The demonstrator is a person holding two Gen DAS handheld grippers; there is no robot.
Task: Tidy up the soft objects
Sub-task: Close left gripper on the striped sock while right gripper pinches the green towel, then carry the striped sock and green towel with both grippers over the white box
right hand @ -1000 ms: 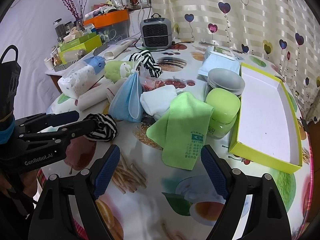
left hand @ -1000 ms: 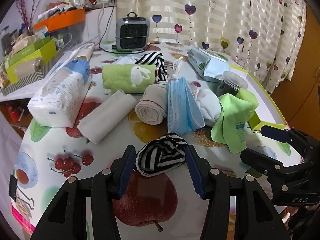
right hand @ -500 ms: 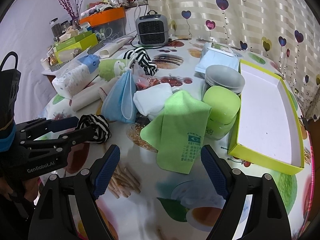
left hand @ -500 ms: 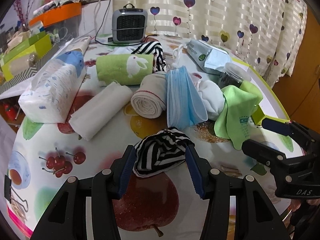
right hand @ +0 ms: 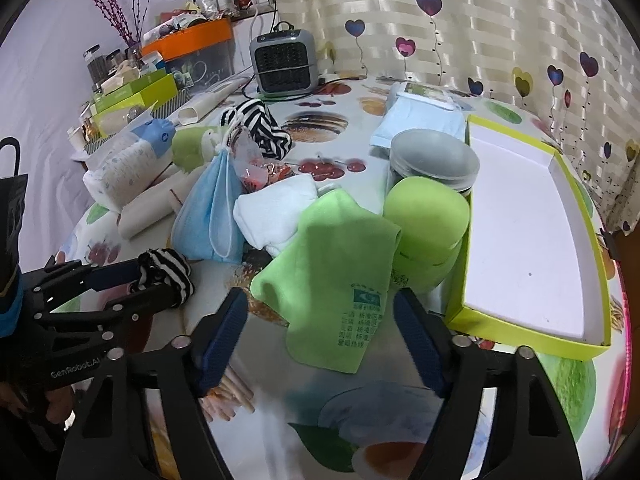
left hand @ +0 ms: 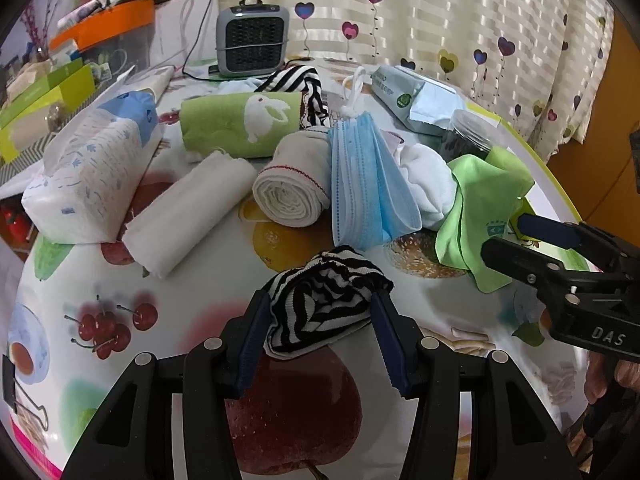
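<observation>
Left wrist view: the left gripper (left hand: 320, 334) pinches a striped cloth (left hand: 324, 304) just above the surface (left hand: 168, 300), in front of the blue masks (left hand: 360, 184).

Right wrist view: the right gripper (right hand: 320, 344) has just been closing, its jaws still spread either side of the green cloth's (right hand: 336, 280) lower end, beside the tray (right hand: 520, 332).

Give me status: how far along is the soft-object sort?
Done: nothing; the yellow-green box holds nothing. In hand: left tongs grip the striped sock; right tongs, jaws just closing, straddle the green cloth without pressing it. Left: blue masks, rolled towels, white cloth.
</observation>
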